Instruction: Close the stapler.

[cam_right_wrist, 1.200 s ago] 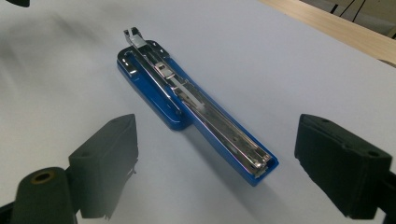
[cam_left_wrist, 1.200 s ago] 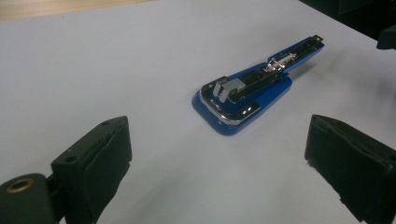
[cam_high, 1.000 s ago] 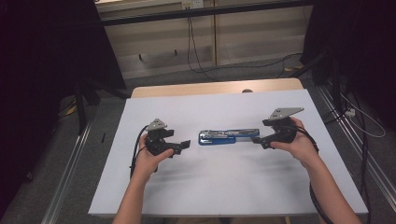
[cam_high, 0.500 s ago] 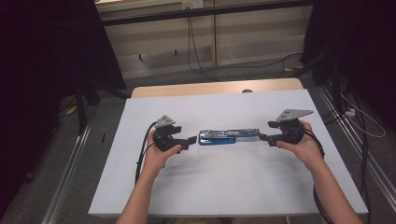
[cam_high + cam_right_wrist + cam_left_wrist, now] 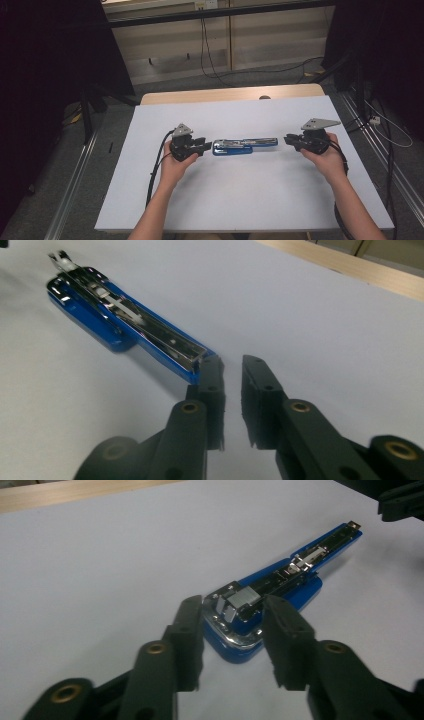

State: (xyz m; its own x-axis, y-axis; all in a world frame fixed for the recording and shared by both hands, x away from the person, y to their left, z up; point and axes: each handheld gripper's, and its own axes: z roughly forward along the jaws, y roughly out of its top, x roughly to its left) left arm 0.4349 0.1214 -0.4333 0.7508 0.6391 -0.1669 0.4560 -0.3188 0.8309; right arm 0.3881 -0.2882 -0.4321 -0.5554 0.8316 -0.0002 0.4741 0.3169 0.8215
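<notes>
Left tool now closer, astride stapler end; table edges far.

The table was covered by a plain white sheet, with a strip of bare light wood showing along its far edge. A blue stapler lay directly on the white surface near the middle, opened out flat so its metal staple channel faced up, its long axis running left to right across the table.
</notes>
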